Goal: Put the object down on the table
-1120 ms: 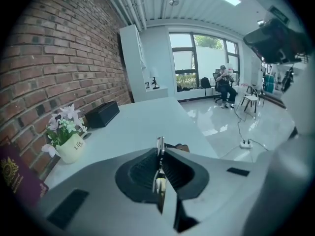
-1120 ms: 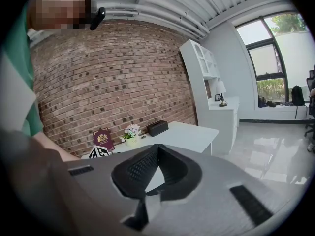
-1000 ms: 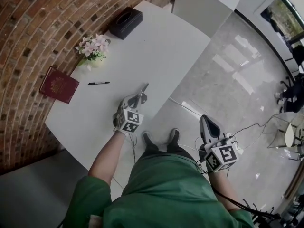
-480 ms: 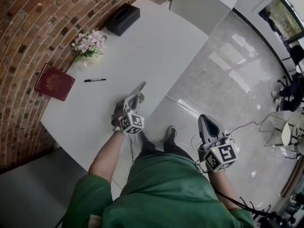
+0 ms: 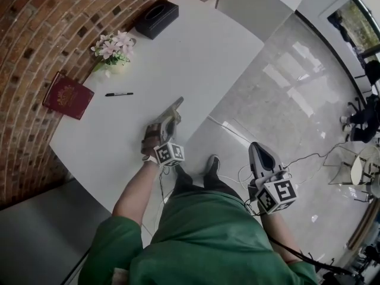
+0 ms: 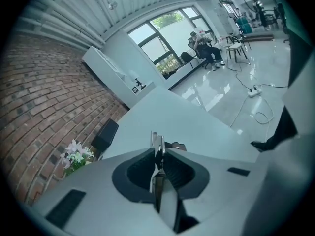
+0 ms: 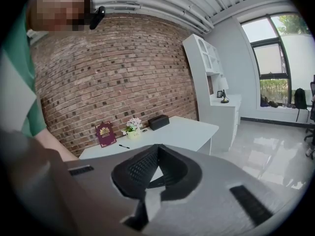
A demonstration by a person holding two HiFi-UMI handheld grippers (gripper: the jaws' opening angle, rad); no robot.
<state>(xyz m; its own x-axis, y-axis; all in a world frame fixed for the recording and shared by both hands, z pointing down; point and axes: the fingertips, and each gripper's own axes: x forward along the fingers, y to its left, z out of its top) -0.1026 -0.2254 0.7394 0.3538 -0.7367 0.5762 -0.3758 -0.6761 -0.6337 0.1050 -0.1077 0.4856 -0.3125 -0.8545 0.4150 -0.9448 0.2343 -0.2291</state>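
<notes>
My left gripper [image 5: 168, 122] is over the near edge of the white table [image 5: 196, 58]. A thin flat grey object [image 5: 176, 107] sticks out of it toward the table's middle. In the left gripper view this object [image 6: 157, 144] stands edge-on between the pads. The jaws are opening slightly, but they still touch it on both sides. My right gripper [image 5: 257, 151] hangs over the floor to the right of the table. It is shut, and in the right gripper view nothing is between its fingers [image 7: 158, 149].
On the table's far side are a black tissue box [image 5: 156, 18], a small pot of pink flowers [image 5: 113, 45], a black pen [image 5: 119, 94] and a dark red booklet [image 5: 67, 95]. A white cabinet [image 5: 255, 2] stands beyond the table. Cables [image 5: 309, 156] lie on the glossy floor.
The left gripper has turned a little at the wrist and stays over the table's near edge with the grey object. The right gripper has not moved.
</notes>
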